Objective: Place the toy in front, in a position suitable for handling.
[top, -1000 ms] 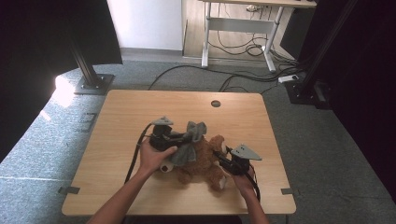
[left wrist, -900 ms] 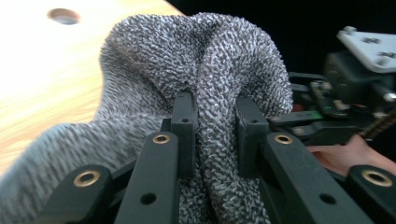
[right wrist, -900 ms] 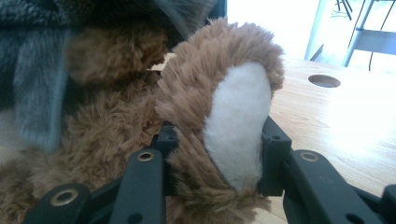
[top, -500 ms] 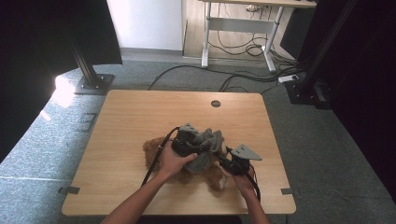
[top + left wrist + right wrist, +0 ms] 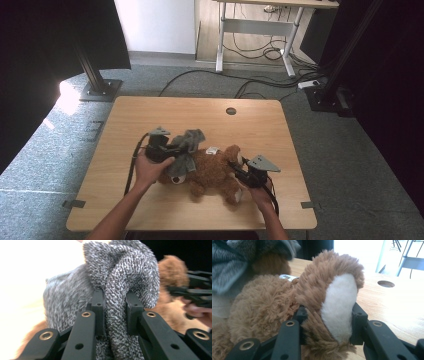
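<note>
A brown teddy bear [image 5: 210, 172] lies on its side on the wooden table [image 5: 200, 115]. A grey knitted garment [image 5: 186, 150] is draped over the bear's left end. My left gripper [image 5: 172, 149] is shut on a fold of that grey knit [image 5: 117, 290], which bulges up between the jaws. My right gripper [image 5: 239, 172] is at the bear's right end and is shut on a foot with a white sole [image 5: 339, 302]. In the right gripper view the grey knit [image 5: 229, 265] covers the bear's far part.
A white tag [image 5: 212, 149] sticks out behind the bear. A round cable hole [image 5: 230, 111] sits near the table's far edge. Beyond the table are a black stand base [image 5: 100, 90], floor cables [image 5: 260, 85] and a desk frame [image 5: 250, 30].
My left gripper carried the grey knit to the right over the bear, then came back to the left. The right gripper has stayed on the foot.
</note>
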The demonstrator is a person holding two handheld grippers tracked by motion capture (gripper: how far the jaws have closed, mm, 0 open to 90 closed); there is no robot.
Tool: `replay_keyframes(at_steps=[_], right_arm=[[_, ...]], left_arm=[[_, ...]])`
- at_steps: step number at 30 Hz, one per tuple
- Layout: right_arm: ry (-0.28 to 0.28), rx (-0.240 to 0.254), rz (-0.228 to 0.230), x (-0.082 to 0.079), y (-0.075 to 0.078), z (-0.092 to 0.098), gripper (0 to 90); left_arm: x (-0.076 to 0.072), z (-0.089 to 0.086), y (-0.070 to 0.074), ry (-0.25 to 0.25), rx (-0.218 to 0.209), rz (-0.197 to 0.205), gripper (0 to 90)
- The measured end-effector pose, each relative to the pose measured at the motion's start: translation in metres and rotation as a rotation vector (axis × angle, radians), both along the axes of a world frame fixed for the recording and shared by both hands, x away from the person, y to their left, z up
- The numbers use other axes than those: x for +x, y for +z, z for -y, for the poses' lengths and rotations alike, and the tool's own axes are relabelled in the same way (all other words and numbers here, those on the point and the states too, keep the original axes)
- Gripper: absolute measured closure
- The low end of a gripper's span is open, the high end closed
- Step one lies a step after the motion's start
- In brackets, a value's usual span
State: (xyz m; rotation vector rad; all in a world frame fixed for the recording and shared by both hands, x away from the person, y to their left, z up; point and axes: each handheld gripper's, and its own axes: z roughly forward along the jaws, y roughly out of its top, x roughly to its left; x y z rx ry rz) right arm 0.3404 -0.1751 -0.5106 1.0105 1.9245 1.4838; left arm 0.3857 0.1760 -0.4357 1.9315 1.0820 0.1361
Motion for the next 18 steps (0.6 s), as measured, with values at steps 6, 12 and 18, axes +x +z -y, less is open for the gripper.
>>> replay_keyframes(at_steps=[6,12,18], right_arm=[[-0.002,0.009,-0.01,0.001,-0.001,-0.001,61.0],[-0.047,0.104,-0.065,-0.009,0.01,0.005,43.6],[-0.062,0.098,-0.1,-0.037,0.011,0.012,36.0]], left_arm=[[-0.009,-0.02,-0.013,-0.005,-0.047,-0.009,73.2],[-0.017,-0.019,-0.024,-0.007,-0.052,0.012,73.6],[-0.025,-0.026,-0.034,-0.001,-0.1,0.026,74.2]])
